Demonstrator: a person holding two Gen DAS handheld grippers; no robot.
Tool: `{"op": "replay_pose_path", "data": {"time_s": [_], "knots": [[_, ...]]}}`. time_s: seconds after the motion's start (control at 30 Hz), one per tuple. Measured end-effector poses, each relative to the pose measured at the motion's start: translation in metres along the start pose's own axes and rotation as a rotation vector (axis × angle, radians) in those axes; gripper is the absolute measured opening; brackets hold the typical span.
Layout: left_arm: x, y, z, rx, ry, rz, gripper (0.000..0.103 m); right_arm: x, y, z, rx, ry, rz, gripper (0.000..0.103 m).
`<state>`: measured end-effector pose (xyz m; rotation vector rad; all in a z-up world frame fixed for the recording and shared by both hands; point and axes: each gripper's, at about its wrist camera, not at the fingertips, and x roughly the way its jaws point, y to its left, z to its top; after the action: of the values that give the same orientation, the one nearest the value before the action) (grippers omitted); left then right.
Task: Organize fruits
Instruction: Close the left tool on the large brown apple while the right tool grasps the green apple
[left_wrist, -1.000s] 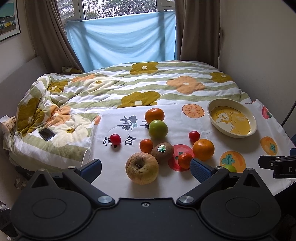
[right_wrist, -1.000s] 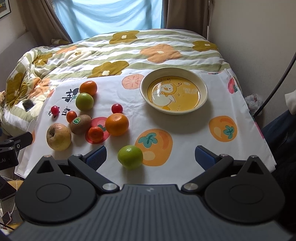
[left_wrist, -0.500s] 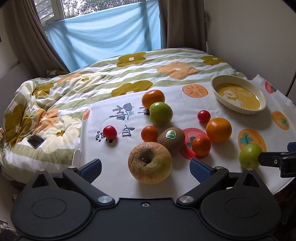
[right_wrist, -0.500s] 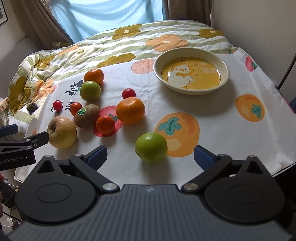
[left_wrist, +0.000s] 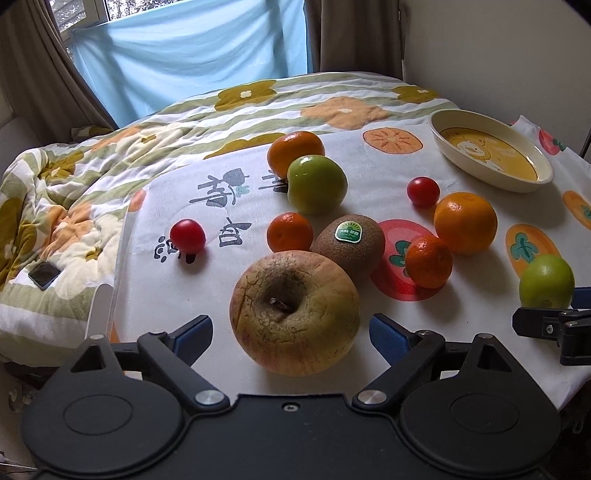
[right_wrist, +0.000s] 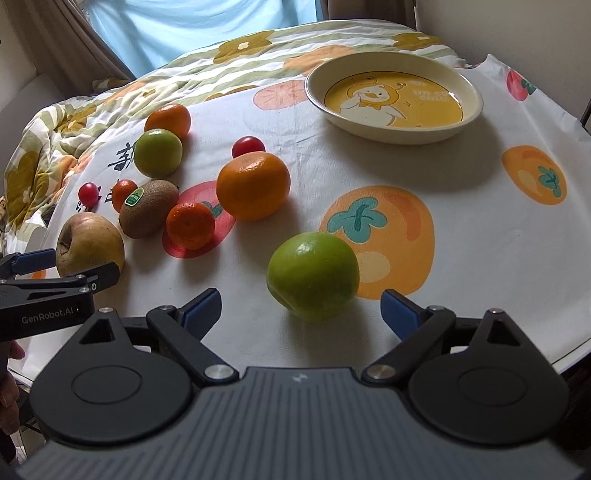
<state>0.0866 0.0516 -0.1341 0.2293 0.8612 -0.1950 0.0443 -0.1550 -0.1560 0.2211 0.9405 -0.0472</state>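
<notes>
My left gripper (left_wrist: 290, 334) is open, its blue pads on either side of a wrinkled yellow-red apple (left_wrist: 294, 312), not touching it. My right gripper (right_wrist: 301, 308) is open around the near side of a green apple (right_wrist: 313, 275). Behind lie a kiwi (left_wrist: 348, 243), a large orange (right_wrist: 253, 185), small tangerines (right_wrist: 190, 225), another green apple (left_wrist: 317, 183), another orange (left_wrist: 295, 152) and cherry tomatoes (left_wrist: 187, 236). An empty yellow duck bowl (right_wrist: 394, 98) stands at the back right.
The fruit lies on a white printed cloth (right_wrist: 424, 177) over a table. A bed with a flowered quilt (left_wrist: 92, 177) and a phone (left_wrist: 44, 275) on it is to the left. The wall is on the right.
Both grippers have moved forward and down toward the fruit. The wrinkled apple now sits between the left pads and the green apple between the right pads. No fruit has moved.
</notes>
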Motion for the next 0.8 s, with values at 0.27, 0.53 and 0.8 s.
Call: {"op": "replay_pose_path", "data": {"time_s": [0.27,0.53,0.8], "knots": [[0.007,0.0,0.001,-0.015,0.006,-0.02,0.079,0.005,0.002,0.003,-0.018,0.008,-0.014,0.098],[0.006,0.001,-0.001,-0.022,-0.004,-0.013,0.079,0.008,0.003,0.009,-0.029,0.003,-0.022,0.087],[0.0,0.0,-0.007,0.001,-0.027,0.004,0.079,0.009,0.001,0.011,-0.038,-0.01,-0.027,0.07]]}}
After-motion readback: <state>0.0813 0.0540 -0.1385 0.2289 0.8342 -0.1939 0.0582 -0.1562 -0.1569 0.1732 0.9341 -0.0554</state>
